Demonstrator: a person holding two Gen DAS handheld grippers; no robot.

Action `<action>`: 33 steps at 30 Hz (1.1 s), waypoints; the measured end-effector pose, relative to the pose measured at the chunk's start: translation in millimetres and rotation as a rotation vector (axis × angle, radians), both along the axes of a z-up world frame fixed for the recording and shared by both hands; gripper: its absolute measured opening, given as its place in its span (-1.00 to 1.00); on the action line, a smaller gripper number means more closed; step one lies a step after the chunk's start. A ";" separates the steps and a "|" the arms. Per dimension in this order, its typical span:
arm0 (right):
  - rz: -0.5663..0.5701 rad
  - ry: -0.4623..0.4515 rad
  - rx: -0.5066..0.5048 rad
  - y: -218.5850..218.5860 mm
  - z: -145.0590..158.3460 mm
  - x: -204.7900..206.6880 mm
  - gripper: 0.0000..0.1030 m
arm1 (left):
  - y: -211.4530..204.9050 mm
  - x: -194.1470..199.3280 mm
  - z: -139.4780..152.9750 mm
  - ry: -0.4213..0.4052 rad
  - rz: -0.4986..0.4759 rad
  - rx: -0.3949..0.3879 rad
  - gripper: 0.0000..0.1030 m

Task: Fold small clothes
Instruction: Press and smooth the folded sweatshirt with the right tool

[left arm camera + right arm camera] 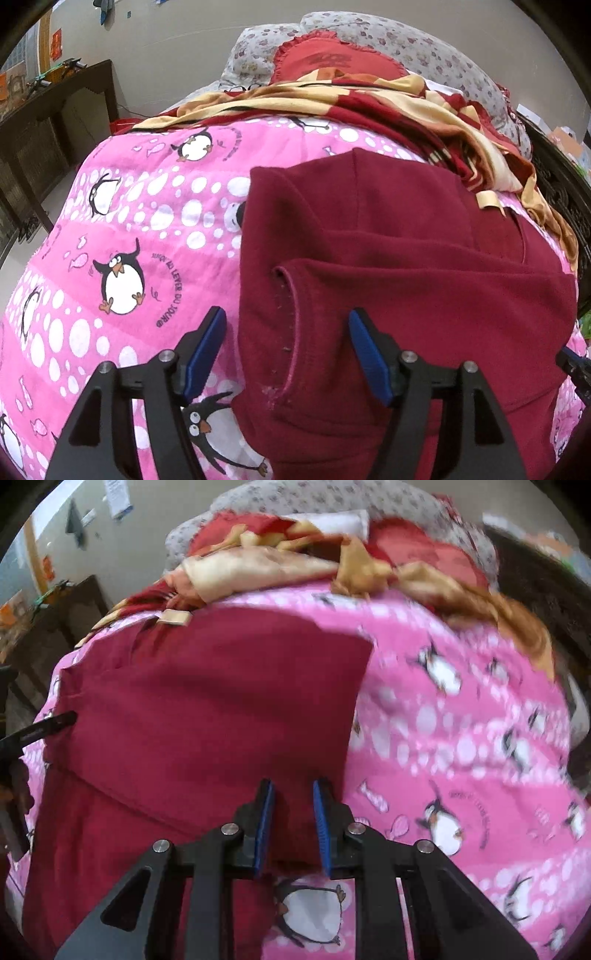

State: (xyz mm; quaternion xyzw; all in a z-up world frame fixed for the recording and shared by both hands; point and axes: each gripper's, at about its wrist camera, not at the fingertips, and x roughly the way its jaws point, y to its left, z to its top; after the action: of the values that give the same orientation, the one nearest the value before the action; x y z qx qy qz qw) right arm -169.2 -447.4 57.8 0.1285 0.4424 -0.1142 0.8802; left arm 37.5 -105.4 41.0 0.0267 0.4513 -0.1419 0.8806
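Maroon garment (pixel 388 258) lies on the pink penguin bedspread (pixel 110 229), partly folded: one layer is already turned over the body, with a hemmed edge showing near the left side. Left gripper (pixel 288 354) is spread wide, straddling that hem, holding nothing. Right gripper (pixel 293 827) is over the near right edge, jaws partly apart with cloth between them; can't tell if it's actually pinching. My read: roughly mid-fold, further folds and squaring up left. Rumpled red-and-yellow blanket (pixel 369 99) sits at the far end.

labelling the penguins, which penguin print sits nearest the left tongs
The penguin just under the left tongs, partly hidden by the maroon garment. The other penguins lie farther up the pink bedspread.
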 end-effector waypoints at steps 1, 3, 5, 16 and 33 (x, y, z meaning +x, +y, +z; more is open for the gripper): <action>-0.004 -0.001 0.006 -0.2 3.5 -0.7 -0.08 | 0.2 -1.0 1.2 0.000 -0.002 0.004 0.40; -0.010 -0.025 0.016 0.3 15.8 -4.5 -0.08 | 0.9 -3.0 4.5 -0.001 -0.009 0.012 0.40; -0.016 -0.067 0.017 0.6 29.6 -7.4 -0.08 | 2.1 -6.2 9.7 -0.016 -0.016 0.021 0.40; -0.080 -0.042 -0.025 -17.4 26.2 55.4 -0.06 | -1.3 -2.4 2.4 -0.011 -0.009 0.036 0.42; -0.065 0.042 0.055 -7.0 -5.8 -14.3 0.22 | 7.1 -27.5 19.1 -0.020 -0.025 0.059 0.49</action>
State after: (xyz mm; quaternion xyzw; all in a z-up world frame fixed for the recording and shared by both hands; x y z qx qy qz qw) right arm -183.5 -454.3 52.0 0.1648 0.4594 -0.1333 0.8626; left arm 10.0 -98.2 60.1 0.0595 0.4460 -0.1392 0.8822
